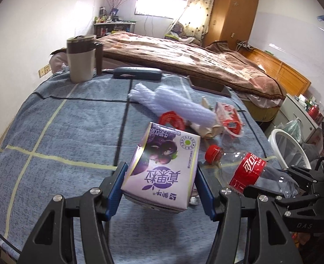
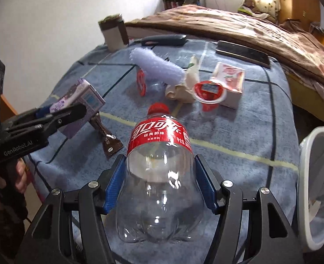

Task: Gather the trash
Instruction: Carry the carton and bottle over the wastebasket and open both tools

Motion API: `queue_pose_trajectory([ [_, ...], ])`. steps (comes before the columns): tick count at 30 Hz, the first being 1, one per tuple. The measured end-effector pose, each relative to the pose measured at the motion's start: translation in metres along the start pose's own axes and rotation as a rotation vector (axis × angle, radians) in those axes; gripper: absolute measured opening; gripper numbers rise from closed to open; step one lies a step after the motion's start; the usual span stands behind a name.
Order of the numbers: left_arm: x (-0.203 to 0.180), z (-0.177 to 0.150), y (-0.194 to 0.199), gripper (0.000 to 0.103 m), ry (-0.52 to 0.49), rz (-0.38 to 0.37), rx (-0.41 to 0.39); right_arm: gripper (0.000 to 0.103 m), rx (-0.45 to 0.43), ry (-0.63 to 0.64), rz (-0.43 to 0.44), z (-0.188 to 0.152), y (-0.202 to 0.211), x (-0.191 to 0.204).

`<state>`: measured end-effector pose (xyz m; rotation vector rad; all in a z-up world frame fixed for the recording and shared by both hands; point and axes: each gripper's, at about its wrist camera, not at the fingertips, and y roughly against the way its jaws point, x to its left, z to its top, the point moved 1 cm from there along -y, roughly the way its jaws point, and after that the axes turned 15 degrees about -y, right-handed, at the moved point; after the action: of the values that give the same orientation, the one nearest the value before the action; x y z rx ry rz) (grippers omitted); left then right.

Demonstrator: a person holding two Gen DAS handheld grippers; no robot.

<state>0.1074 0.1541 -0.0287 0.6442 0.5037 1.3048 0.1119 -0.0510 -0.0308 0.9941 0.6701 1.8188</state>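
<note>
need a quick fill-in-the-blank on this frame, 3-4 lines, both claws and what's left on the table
1. The left claw is shut on the ____ milk carton.
2. The right claw grips a clear cola bottle whose cap is ____.
3. The white trash bin stands to the ____ of the table.
4. The white foam net sleeve lies ____ the table.

Missing words: purple; red; right; on
</note>
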Motion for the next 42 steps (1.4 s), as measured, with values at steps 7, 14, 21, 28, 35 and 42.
queue_pose_trajectory([
  [7, -0.036, 0.012, 0.001, 0.063, -0.061, -0.044, -0.014, 0.064, -0.113, -0.104, -0.004, -0.002, 0.033, -0.031],
  [14, -0.082, 0.032, -0.003, 0.063, -0.134, -0.109, -0.030, 0.064, -0.180, -0.174, -0.039, -0.004, 0.061, -0.061],
  [21, -0.135, 0.053, -0.014, 0.063, -0.204, -0.180, -0.042, 0.064, -0.255, -0.241, -0.111, -0.005, 0.094, -0.100],
  [28, -0.191, 0.073, -0.026, 0.063, -0.273, -0.267, -0.041, 0.064, -0.308, -0.335, -0.207, -0.009, 0.121, -0.150],
  [35, -0.249, 0.088, -0.042, 0.063, -0.330, -0.360, -0.027, 0.064, -0.304, -0.399, -0.312, -0.012, 0.127, -0.191],
  [42, -0.298, 0.094, -0.066, 0.063, -0.387, -0.392, 0.017, 0.064, -0.243, -0.425, -0.389, -0.012, 0.119, -0.229],
])
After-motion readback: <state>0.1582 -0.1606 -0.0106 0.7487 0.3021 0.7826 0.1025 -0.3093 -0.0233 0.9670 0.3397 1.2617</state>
